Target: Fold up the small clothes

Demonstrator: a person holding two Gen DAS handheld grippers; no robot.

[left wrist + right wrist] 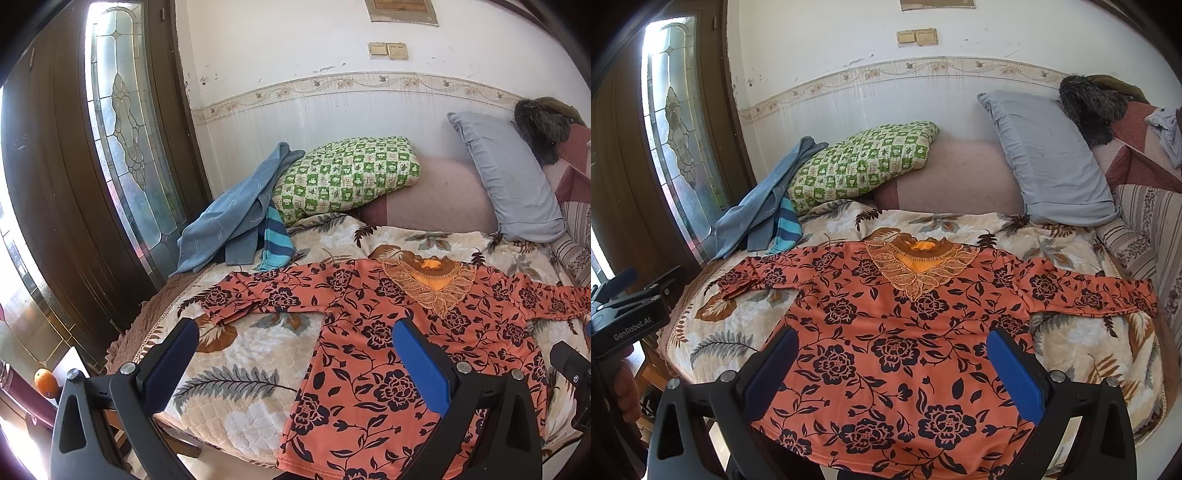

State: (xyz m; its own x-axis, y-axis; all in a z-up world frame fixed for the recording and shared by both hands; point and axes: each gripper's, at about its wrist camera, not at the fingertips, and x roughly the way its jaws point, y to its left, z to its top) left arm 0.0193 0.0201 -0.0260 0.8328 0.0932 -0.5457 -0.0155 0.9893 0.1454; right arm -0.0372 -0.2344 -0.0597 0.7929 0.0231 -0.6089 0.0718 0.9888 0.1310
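Left wrist view: the left claw [295,354] hangs with its blue pads spread wide, holding nothing, above the near left part of the bed [236,369]. The orange floral top [373,332] lies flat, front up, on the leaf-print quilt, neck to the far side and hem at the near edge. Its left sleeve [243,299] runs out to the left with the cuff doubled back on itself. At the right edge a dark piece of the right claw [572,369] shows. The cloth looks thin, light and limp, so I judge it will sag and slide on itself rather than hold a crease. The doubled cuff or the shoulder seam seems the best place to pinch for folding that sleeve inward.

Right wrist view: the right claw [892,365] is likewise spread and empty, hovering over the lower body of the top [886,332]. The right sleeve [1100,295] stretches far to the right, its cuff near the striped cushion [1145,236]. The lace collar [919,269] looks delicate and apt to snag, so I would keep the pads off it and take the hem corners or the cuffs instead. At the left, the body of the other claw [631,314] reads "GenRobot.AI". No label or print can be read on the top itself.
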